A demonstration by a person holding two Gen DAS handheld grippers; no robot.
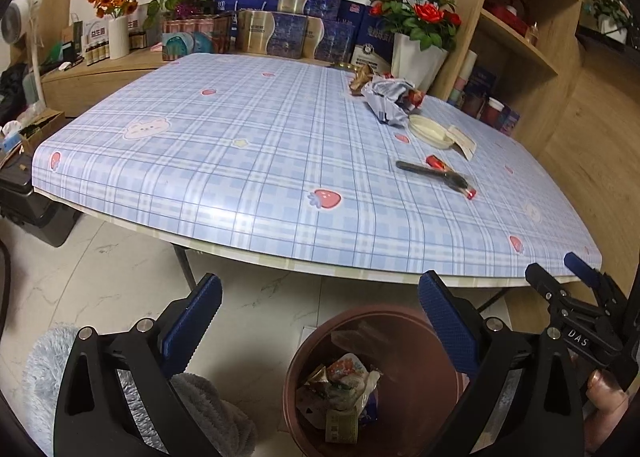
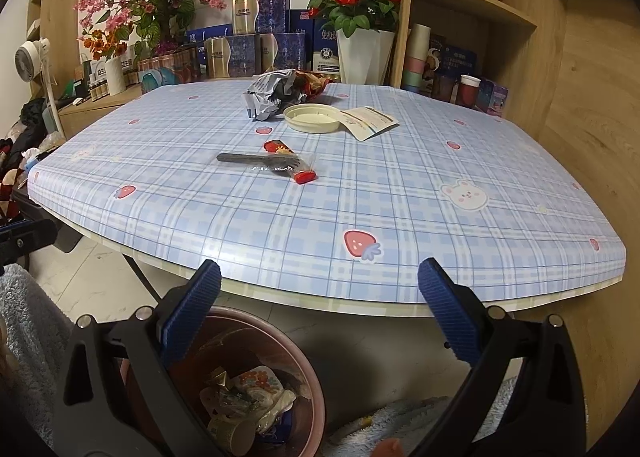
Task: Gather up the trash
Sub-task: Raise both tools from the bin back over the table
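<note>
We found the left gripper [image 1: 320, 321] with its jaws spread wide and nothing between them, hanging above the floor just short of the table's near edge. Below it and to its right sat the brown bin [image 1: 372, 321], holding wrappers and a paper cup. The right gripper [image 2: 319, 309] was likewise released and empty, its blue pads [image 2: 192, 309] level with the table edge, the bin below its left finger.

On the table [image 1: 224, 161] the remaining trash lay toward the far right side: a black plastic fork [image 1: 434, 174] across a red-ended clear wrapper [image 1: 448, 173], a shallow cream lid [image 1: 430, 130] with a flat paper packet [image 1: 464, 141] touching it, and beyond those a crumpled silver bag [image 1: 386, 99] against brown and red wrappers [image 1: 360, 77].

Only the left view showed the right gripper from outside, at its lower right corner, with fingertips of a hand [image 1: 604, 393] on it. Only the right view showed the packet's printed face [image 2: 370, 122] and the cup inside the bin [image 2: 232, 433] clearly.
</note>
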